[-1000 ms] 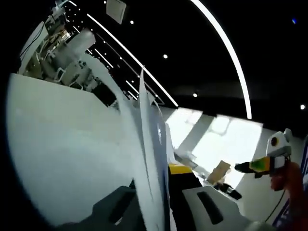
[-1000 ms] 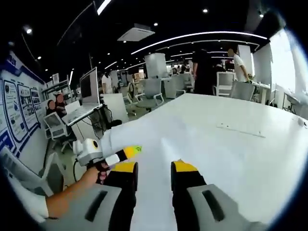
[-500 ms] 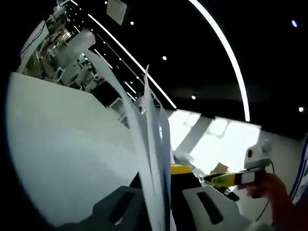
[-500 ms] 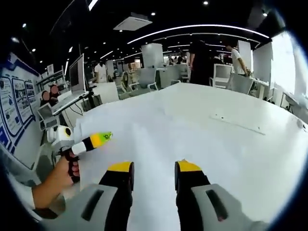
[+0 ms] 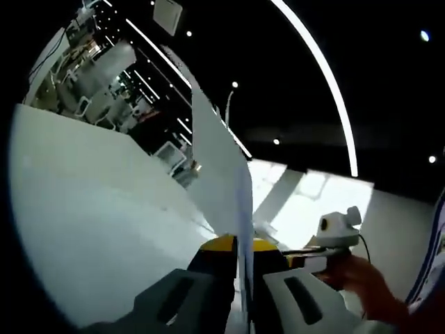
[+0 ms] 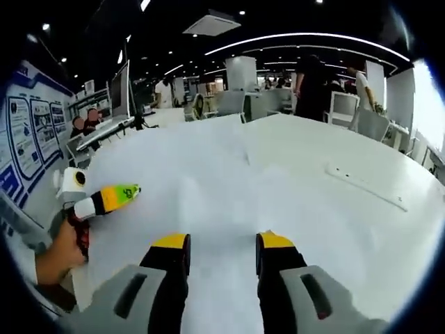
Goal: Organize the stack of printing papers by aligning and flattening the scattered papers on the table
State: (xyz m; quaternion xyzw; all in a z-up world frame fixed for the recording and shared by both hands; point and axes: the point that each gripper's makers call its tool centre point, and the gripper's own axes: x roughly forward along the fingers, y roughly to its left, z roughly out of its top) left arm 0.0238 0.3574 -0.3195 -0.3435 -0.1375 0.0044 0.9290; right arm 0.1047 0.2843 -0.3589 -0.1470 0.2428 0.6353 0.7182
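I can't read any text here; the wall posters point(image 6: 31, 142) have print too blurred to make out.

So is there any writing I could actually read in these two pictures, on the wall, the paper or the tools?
No text can be read in either picture.
Wall posters: blue panels with print, too small and blurred to read.
Green-and-yellow tip of the left tongs: a dark mark, too blurred to read.
Paper clamped in the left tongs: no print visible.
Table: no writing visible.

Lower edge of the papers point(image 5: 221, 174) hidden between the left tongs point(image 5: 238, 245); right tongs point(image 5: 306, 259) apparently blurred.
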